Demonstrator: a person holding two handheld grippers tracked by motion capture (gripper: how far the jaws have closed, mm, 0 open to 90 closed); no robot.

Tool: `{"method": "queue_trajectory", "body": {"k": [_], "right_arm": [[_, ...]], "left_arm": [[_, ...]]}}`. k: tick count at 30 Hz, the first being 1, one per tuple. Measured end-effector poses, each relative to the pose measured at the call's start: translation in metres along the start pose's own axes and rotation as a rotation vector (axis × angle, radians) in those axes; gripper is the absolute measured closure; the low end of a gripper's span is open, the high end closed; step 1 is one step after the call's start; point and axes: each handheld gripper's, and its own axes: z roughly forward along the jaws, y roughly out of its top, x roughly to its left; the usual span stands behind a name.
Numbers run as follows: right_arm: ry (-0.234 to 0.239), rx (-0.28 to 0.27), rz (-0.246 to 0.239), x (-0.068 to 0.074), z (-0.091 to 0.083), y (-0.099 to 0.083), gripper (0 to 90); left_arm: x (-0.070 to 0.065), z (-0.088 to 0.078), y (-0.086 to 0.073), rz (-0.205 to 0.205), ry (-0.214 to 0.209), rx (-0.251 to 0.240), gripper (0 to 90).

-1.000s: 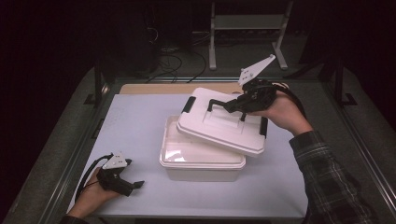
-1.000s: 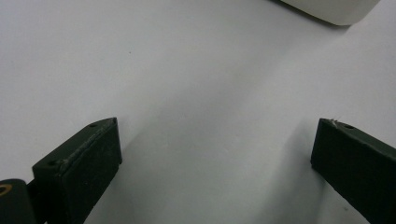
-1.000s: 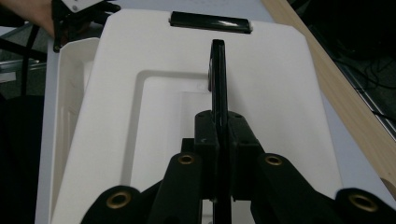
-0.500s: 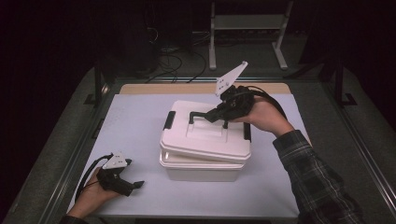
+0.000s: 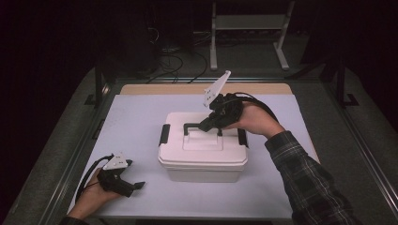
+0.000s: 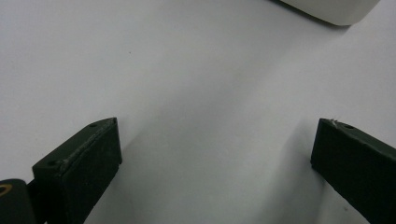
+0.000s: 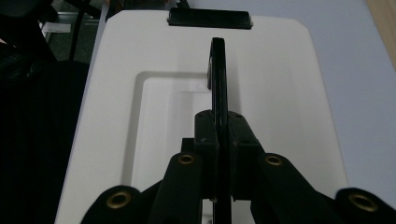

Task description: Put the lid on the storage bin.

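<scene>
White rectangular plastic lid (image 5: 202, 139) sits flat on one white plastic box (image 5: 202, 165), mid-table (image 5: 141, 117) — long axis left-right. One black carry handle (image 7: 218, 70) upright; R gripper (image 7: 218, 126) clamped on it. Two black side latches (image 5: 164, 134). L gripper (image 6: 215, 154) — jaws wide, nothing between, near front-left edge.

The lidded box (image 5: 202, 157) sits near the middle of the table (image 5: 141, 117), its lid (image 5: 202, 143) seated on top with the handle (image 5: 197, 127) standing up from the lid's centre. The right gripper (image 5: 209, 125) is above the lid, clamped on that handle (the right gripper view has the handle (image 7: 218, 79) pinched between the jaws). The left gripper (image 5: 136, 186) rests on the table at the near left, well apart from the box.
</scene>
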Motion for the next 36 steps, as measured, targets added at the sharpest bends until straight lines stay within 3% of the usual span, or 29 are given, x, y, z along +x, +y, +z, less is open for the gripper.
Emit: {"method": "queue_trajectory", "body": {"k": [3, 11, 13, 18, 25, 36], "right_arm": [[0.006, 0.019, -0.003, 0.002, 0.004, -0.003, 84.2], [-0.009, -0.009, 0.004, 0.004, 0.006, -0.007, 82.4], [-0.02, -0.031, 0.023, 0.004, 0.004, -0.009, 70.4], [-0.054, -0.08, 0.064, 0.003, -0.008, -0.018, 60.5], [-0.177, -0.079, 0.139, 0.008, -0.024, -0.042, 42.8], [-0.324, -0.059, 0.242, 0.025, -0.054, -0.085, 29.1]], "left_arm": [[0.0, 0.0, 0.0, -0.002, 0.0, -0.002, 0.7], [0.0, 0.0, 0.0, 0.0, 0.0, -0.001, 0.7], [0.0, 0.0, 0.0, 0.0, 0.0, -0.001, 0.7], [0.0, 0.0, 0.0, -0.002, -0.001, 0.0, 0.7], [0.0, 0.0, 0.0, -0.002, -0.001, 0.0, 0.7], [0.0, 0.0, 0.0, -0.001, -0.001, 0.0, 0.7]]}}
